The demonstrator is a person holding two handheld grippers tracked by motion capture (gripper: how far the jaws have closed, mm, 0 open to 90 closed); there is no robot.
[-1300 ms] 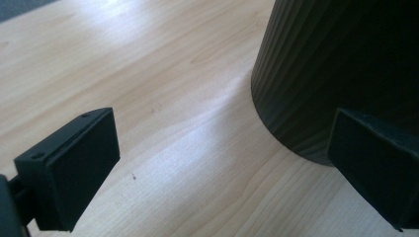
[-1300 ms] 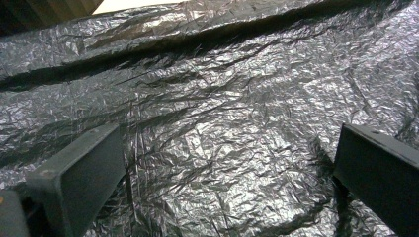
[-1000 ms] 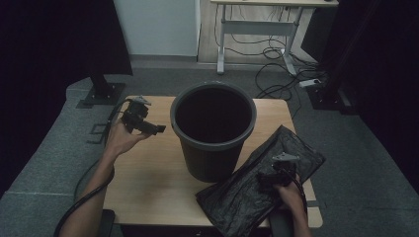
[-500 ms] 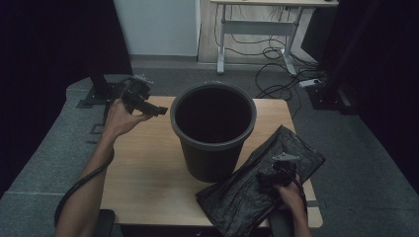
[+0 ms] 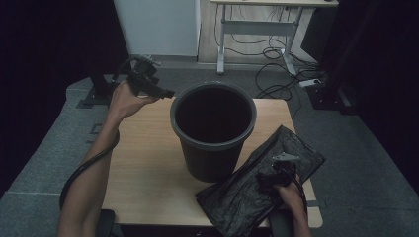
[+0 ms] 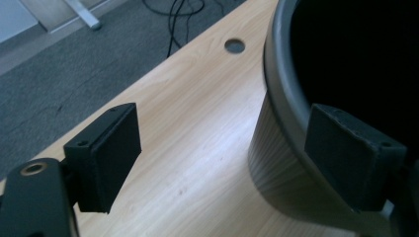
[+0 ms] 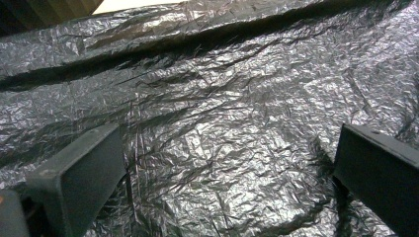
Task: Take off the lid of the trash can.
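On the pale wooden tabletop (image 5: pixel 148 163), the round dark grey plastic bin (image 5: pixel 213 129) stood centre frame, the left gripper (image 5: pixel 159 92), jaws just narrowing but empty, raised upper left apparently to grip its rim, while the right gripper (image 5: pixel 265 178), jaws wide, hovered over the crinkled black plastic bag (image 5: pixel 247 197) lower right.

I see bin (image 5: pixel 213 131) at table (image 5: pixel 143 173) centre; bag (image 5: pixel 257 185) on near-right corner, touching bin; L gripper (image 5: pixel 165 93) over far-left edge.

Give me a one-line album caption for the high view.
Left tongs raised open beside a dark bucket on a wooden table; right tongs open over a black plastic bag.
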